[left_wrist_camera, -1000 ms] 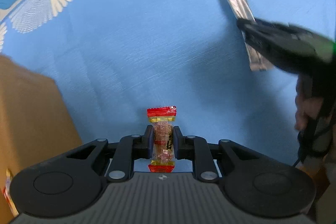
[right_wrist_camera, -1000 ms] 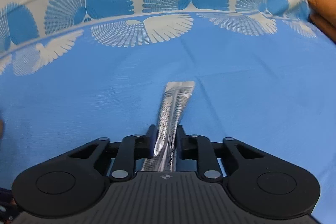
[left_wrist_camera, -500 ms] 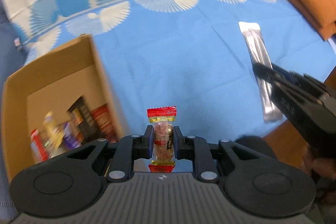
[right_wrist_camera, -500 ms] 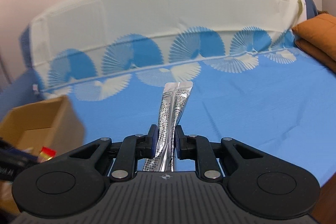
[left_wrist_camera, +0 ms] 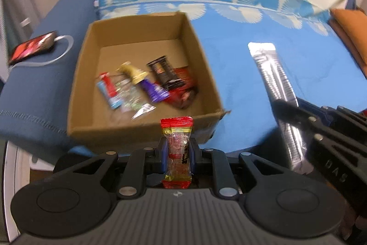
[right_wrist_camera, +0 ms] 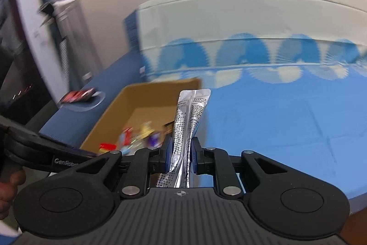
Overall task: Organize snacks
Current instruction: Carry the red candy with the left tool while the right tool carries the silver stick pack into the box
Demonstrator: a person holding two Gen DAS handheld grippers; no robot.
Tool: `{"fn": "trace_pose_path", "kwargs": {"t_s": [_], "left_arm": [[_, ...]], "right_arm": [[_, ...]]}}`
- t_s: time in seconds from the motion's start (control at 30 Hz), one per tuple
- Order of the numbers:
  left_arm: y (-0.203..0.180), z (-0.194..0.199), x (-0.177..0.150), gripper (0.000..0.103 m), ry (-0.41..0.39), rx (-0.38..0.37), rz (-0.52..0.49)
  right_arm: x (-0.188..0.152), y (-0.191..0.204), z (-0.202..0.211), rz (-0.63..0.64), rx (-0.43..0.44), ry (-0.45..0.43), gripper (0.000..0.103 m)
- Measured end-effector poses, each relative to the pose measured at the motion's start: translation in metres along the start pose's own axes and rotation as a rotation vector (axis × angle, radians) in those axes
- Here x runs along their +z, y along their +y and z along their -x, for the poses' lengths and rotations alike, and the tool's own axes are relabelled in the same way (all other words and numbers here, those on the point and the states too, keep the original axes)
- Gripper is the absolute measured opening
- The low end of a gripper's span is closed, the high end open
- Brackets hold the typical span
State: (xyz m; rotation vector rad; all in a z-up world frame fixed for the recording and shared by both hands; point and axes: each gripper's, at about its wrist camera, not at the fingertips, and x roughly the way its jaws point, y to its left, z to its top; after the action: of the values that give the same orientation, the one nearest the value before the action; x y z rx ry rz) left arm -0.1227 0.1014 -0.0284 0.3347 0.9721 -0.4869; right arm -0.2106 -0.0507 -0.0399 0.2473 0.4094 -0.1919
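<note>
From the left wrist, the left gripper point(left_wrist_camera: 176, 153) was clenched on a small red-ended candy point(left_wrist_camera: 177, 148), pinched across its clear middle so both crimped ends stayed free; its long axis ran straight out along the fingers, the upper red end aimed at the near wall of the open cardboard box point(left_wrist_camera: 146, 128) on the blue bedspread point(left_wrist_camera: 234, 66), apparently for a drop among the loose wrapped snacks point(left_wrist_camera: 146, 84) inside, though blur left those hard to identify. To the right, the right gripper point(left_wrist_camera: 291, 111) carried a long silver sachet point(left_wrist_camera: 273, 75) above the bed, clear of the box. From the right wrist, that gripper point(right_wrist_camera: 181, 155) was clamped on the sachet point(right_wrist_camera: 190, 116) low on its length, most of the pack standing forward and slightly upward, its flat sealed end in front of the box's point(right_wrist_camera: 137, 93) far corner. The left gripper's body point(right_wrist_camera: 45, 153) crossed the lower left, a phone point(right_wrist_camera: 78, 94) on the blue blanket beyond.
</note>
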Motion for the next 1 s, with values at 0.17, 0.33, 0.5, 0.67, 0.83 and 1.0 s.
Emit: {"fn": "trace_pose_path", "kwargs": {"t_s": [0.17, 0.33, 0.5, 0.67, 0.83, 1.0], "left_arm": [[0.021, 0.021, -0.025, 0.020, -0.046, 0.012, 0.057], [0.030, 0.035, -0.036, 0.020, -0.088, 0.001, 0.074], [0.034, 0.041, -0.040, 0.020, -0.106, -0.015, 0.080], [0.039, 0.043, -0.042, 0.020, -0.117, -0.019, 0.090], [0.041, 0.040, -0.041, 0.020, -0.112, -0.020, 0.097], [0.043, 0.031, -0.036, 0.020, -0.092, -0.024, 0.100]], "right_arm": [[-0.005, 0.033, 0.013, 0.082, 0.013, 0.008, 0.019], [-0.009, 0.055, 0.021, 0.150, 0.009, 0.003, 0.019], [-0.010, 0.063, 0.026, 0.173, -0.009, -0.004, 0.019], [-0.010, 0.069, 0.023, 0.190, -0.013, 0.002, 0.019], [-0.009, 0.070, 0.017, 0.197, -0.011, 0.018, 0.019], [-0.009, 0.069, 0.008, 0.194, -0.013, 0.042, 0.019]]}}
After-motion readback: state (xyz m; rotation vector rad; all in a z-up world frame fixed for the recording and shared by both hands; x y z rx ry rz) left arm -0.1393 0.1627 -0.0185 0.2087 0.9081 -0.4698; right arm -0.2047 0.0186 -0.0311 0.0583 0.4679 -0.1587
